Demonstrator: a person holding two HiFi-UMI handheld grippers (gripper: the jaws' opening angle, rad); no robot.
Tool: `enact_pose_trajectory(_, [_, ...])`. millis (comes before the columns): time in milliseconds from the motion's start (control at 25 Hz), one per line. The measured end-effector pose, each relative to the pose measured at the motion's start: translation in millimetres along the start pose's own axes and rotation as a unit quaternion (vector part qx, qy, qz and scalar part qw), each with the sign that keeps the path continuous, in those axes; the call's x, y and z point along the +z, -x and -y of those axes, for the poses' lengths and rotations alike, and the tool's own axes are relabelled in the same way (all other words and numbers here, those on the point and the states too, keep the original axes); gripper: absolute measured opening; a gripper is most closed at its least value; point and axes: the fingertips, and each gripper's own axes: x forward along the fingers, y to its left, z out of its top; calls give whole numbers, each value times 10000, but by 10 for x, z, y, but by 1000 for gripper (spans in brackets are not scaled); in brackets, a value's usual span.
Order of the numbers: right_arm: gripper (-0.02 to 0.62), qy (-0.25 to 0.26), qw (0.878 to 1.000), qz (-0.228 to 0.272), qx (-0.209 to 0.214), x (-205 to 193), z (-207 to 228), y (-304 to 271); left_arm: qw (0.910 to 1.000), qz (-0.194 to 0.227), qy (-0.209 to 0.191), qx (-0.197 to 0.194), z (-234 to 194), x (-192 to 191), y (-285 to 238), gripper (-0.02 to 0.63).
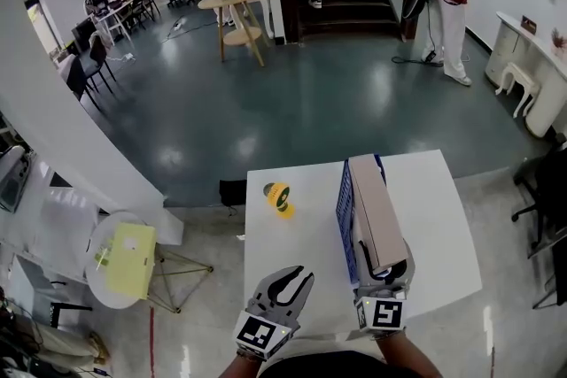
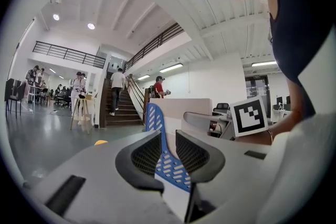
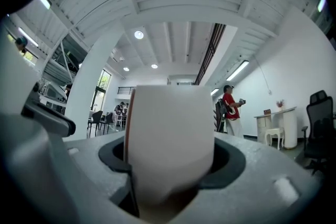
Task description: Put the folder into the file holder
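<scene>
Folder (image 1: 376, 208) stands in the blue holder (image 1: 345, 212) on the table (image 1: 443, 217), at 12 o'clock from the right gripper (image 1: 384, 267), whose opening jaws straddle its near end. Left gripper (image 1: 291, 281), at the holder's 8 o'clock, has narrow, empty jaws.

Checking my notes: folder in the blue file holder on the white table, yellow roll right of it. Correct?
Not quite: the yellow roll lies to the left of the file holder, not its right, as the head view shows. The folder does sit in it.
</scene>
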Motion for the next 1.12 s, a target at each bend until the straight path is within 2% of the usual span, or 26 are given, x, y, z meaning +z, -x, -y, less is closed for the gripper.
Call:
enact_pose_trajectory(160, [308, -250, 9995, 40, 178, 194, 32, 142, 9999, 97, -71, 70, 69, 182, 39, 81])
enact_pose_trajectory(360, [308, -554, 9967, -39, 591, 466, 74, 438, 9991, 90, -99, 391, 124, 369, 26, 81])
enact_pose_trajectory(520, [308, -700, 9946, -151, 757, 621, 196, 653, 9991, 192, 144, 358, 231, 493, 23, 81])
enact_pose_trajectory(680, [301, -751, 9931, -370, 816, 698, 341, 858, 9993, 94, 90, 358, 391, 500, 56, 81])
enact_pose_trajectory(760, [255, -708, 9928, -551, 793, 653, 404, 932, 9993, 86, 102, 340, 455, 436, 51, 81])
enact_pose_trajectory(840, [112, -648, 9931, -653, 734, 602, 471, 975, 9993, 80, 195, 307, 504, 385, 30, 81])
enact_pose_trajectory(880, [80, -654, 9930, -651, 735, 588, 488, 989, 9993, 37, 246, 284, 530, 387, 22, 81])
enact_pose_trajectory(1120, [0, -826, 9917, -543, 821, 521, 535, 1029, 9993, -82, 164, 323, 609, 322, 11, 81])
